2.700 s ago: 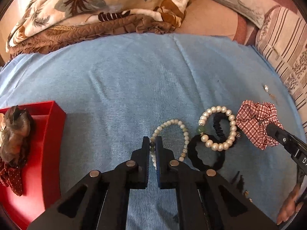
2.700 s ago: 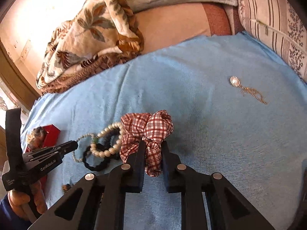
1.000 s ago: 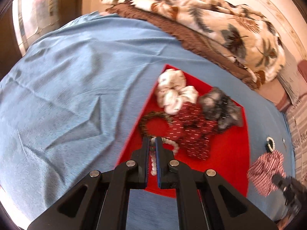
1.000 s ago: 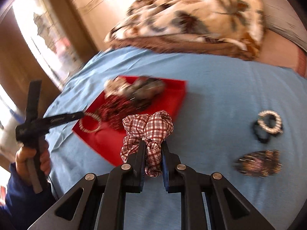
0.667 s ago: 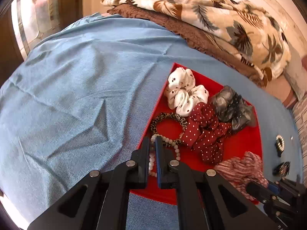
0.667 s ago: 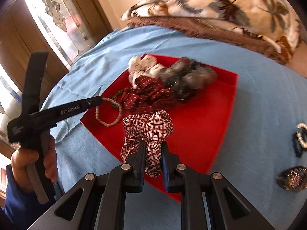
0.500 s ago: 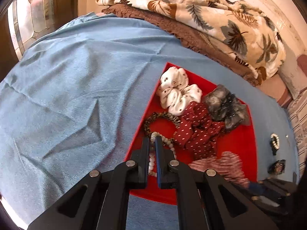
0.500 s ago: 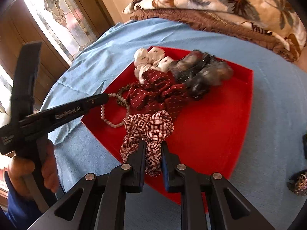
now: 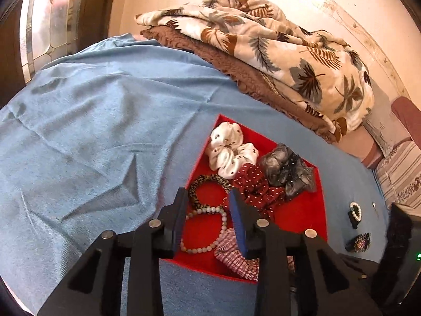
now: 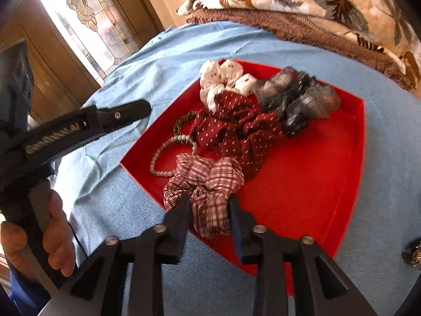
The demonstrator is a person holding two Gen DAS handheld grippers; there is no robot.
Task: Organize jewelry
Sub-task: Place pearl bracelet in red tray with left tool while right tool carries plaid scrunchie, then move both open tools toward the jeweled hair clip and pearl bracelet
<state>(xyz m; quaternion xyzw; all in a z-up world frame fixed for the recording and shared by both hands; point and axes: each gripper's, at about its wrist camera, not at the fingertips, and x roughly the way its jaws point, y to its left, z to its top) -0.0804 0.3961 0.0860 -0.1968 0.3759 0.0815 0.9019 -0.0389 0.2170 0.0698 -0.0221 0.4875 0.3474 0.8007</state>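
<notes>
**Both grippers letting go over the red tray**

Left wrist view: my left gripper (image 9: 208, 214) is opening, its fingers apart and clear of the bead bracelet (image 9: 204, 229), which lies flat in the red tray (image 9: 306, 210) at its near corner, beside the leopard hair tie (image 9: 208, 184). My right gripper (image 10: 208, 216) is opening too; the checked scrunchie (image 10: 205, 184) sits between its fingers, resting on the tray's near edge, touching the bracelet.
</notes>
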